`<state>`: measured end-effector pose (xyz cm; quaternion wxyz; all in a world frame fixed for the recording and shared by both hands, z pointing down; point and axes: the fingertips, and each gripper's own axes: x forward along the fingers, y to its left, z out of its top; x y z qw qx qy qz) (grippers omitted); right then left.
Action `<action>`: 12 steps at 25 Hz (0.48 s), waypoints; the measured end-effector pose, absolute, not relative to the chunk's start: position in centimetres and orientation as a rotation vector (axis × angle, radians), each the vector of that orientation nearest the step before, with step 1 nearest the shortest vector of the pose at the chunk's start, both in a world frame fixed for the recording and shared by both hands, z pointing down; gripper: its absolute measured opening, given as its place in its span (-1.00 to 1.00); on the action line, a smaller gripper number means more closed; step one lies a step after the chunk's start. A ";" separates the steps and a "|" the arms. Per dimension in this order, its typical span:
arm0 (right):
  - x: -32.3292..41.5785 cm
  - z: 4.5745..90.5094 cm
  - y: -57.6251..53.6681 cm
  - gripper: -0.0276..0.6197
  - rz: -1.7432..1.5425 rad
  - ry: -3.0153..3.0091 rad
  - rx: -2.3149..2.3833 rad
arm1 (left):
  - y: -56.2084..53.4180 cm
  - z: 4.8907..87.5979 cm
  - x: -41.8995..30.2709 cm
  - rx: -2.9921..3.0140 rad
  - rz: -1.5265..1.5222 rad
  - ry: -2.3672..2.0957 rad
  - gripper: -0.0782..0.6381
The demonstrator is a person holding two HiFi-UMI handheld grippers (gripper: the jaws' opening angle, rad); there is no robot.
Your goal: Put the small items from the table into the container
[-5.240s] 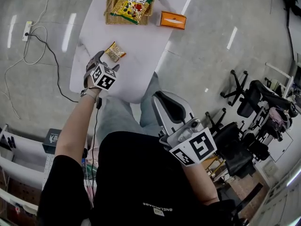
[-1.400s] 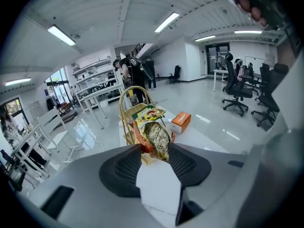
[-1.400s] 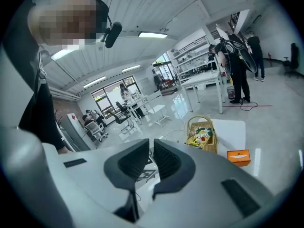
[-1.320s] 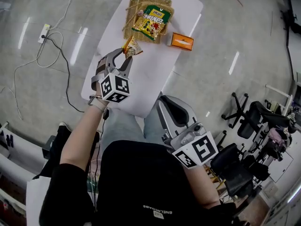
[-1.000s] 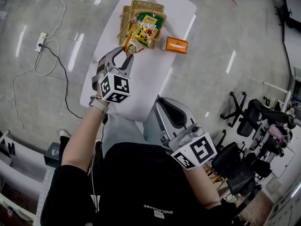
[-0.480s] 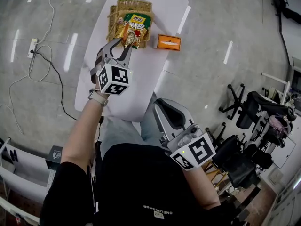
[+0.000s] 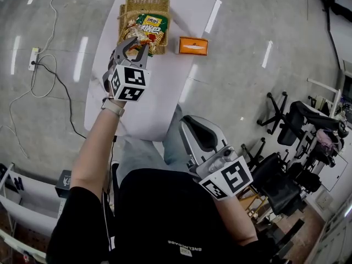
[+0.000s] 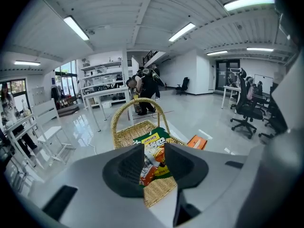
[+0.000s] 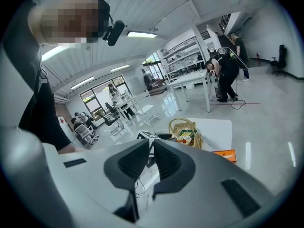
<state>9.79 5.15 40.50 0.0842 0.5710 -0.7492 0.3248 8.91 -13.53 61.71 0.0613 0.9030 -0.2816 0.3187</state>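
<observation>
Glossy grey floor [image 7: 247, 59] all round, white table [image 7: 165, 92] ahead of the seated person, office chairs [image 7: 283, 114] off to the right, cable [image 7: 58, 73] trailing on the left; wicker basket [image 7: 127, 5] sits at the table's far end with a big green snack bag [image 7: 154, 22] lying in it, orange box [image 7: 193, 45] just beside the basket on its right; left gripper [image 7: 135, 44] is stretched out over the basket's near rim, jaws closing, with the small snack packet [image 8: 152, 167] pinched between the pads and hanging over the green bag, handle of the basket arching behind it in the left gripper view; delta vs earlier: five seconds back the packet lay flat on the table near the front edge, just ahead of the left gripper's tips; about a second ago it was already up in the jaws but short of the basket, level with its near corner; since then the arm has reached further out, so the packet is now above the basket's contents, not yet let go; right gripper [image 9: 151, 151] unchanged throughout, parked low by the person's lap, jaws all but together with only a thin slit between the pads, nothing in them; basket, green bag and orange box have kept their places relative to each other.
</observation>
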 end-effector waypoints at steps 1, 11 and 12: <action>10.0 40.6 5.2 -0.80 0.974 -2.232 1.705 | -13.5 61.8 9.0 2.729 0.965 -0.850 -0.42; 10.9 40.8 5.1 -0.80 0.978 -2.229 1.721 | -12.8 61.8 9.4 2.727 0.963 -0.822 -0.42; 10.8 40.7 5.1 -0.80 0.974 -2.233 1.718 | -12.7 61.5 9.3 2.728 0.955 -0.824 -0.42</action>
